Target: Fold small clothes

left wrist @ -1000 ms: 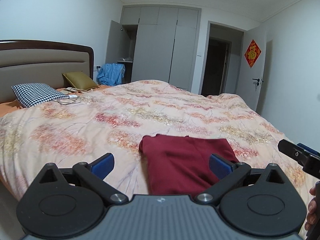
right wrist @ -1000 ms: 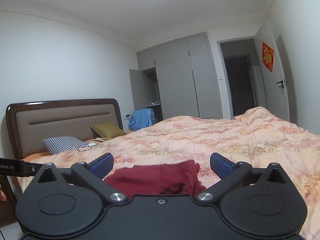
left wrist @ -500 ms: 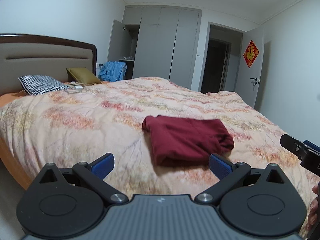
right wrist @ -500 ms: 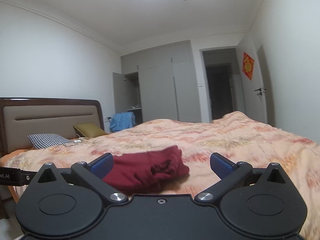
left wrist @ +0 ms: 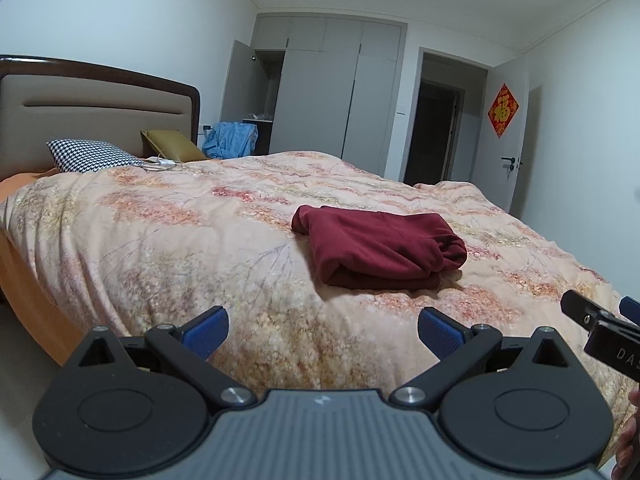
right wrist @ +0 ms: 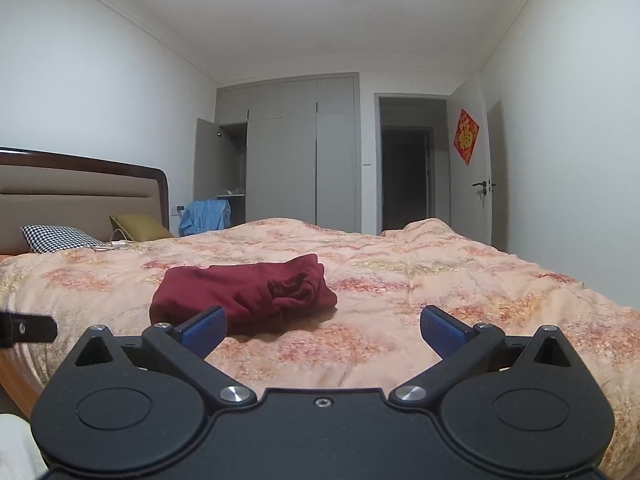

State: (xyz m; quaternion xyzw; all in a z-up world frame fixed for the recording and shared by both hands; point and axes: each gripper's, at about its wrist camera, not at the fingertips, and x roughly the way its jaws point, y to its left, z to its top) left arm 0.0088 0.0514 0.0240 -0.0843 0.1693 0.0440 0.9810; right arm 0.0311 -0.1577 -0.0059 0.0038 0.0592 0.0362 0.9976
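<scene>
At the far left stands the headboard [left wrist: 92, 108], brown-framed with a beige panel, and below it a checked pillow [left wrist: 90, 155] lies beside an olive cushion [left wrist: 170, 145], with a white cable [left wrist: 162, 163] on the bedding just in front of the cushion. A blue garment [left wrist: 230, 139] hangs behind the bed's far corner, next to the wardrobe [left wrist: 324, 88], whose leftmost door stands ajar. The quilt [left wrist: 168, 240], peach with a reddish floral print, covers the bed from the pillows to the near edge. The left gripper [left wrist: 323, 330] hovers off the near edge of the bed with its blue-padded fingers spread wide and nothing between them. Past it, near the middle of the quilt and a little to the right, lies the shirt [left wrist: 380, 246], dark red and folded into a thick bundle, its layered, rumpled end turned to the right; it touches neither gripper. Farther right is the dark doorway [left wrist: 434, 136], then the open white door [left wrist: 510, 136] bearing a red diamond paper [left wrist: 503, 110]. At the right edge of the left wrist view the black tip of the right gripper shows, well apart from the shirt. In the right wrist view the right gripper [right wrist: 323, 330] is likewise released, fingers wide and empty, held low before the bed's near edge, and the shirt [right wrist: 244, 292] lies left of centre beyond its left finger, with the tip of the left gripper poking in at the left edge.
</scene>
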